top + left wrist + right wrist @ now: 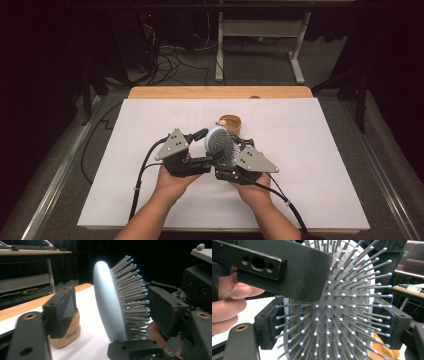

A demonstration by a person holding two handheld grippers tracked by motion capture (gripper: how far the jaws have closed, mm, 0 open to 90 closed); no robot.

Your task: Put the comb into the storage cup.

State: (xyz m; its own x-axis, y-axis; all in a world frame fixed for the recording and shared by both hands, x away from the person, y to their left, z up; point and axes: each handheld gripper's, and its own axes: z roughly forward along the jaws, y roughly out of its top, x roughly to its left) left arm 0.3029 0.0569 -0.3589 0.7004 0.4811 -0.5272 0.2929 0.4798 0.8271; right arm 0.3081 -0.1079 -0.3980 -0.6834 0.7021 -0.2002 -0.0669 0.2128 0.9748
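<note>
One hairbrush (220, 142) stands on edge above the white-covered table (310, 165), held between the two grippers; its oval head has a smooth pale-blue back and a perforated grey pad set with many thin, ball-tipped pins (342, 322); the right gripper (231, 159) clamps the head by its two side rims; the left gripper (207, 147) has one jaw behind the smooth back and one among the pins, whether pressing cannot be told; one low round tan wooden container (230, 122) sits just behind, its contents unclear.
</note>
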